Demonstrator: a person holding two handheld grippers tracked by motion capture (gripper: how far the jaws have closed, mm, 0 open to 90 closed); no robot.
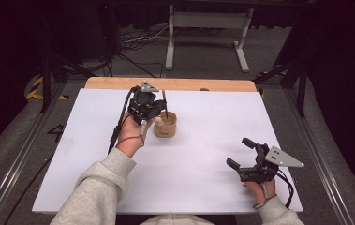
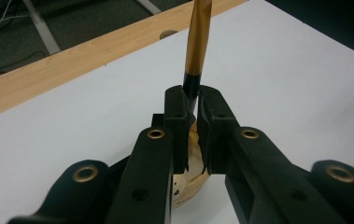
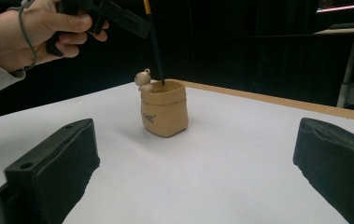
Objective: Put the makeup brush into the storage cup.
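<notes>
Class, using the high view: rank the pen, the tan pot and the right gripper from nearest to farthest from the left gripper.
1. The pen: clamped in the left gripper, standing up out of the pot.
2. The tan pot: just below and right of that gripper, on the white table top.
3. The right gripper: far off at the table's lower right, jaws wide apart.

We can't read the pot's (image 3: 164, 108) label, too small. Brush (image 2: 198, 42) top cut off by the frame edge; its tip is hidden inside the pot.
</notes>
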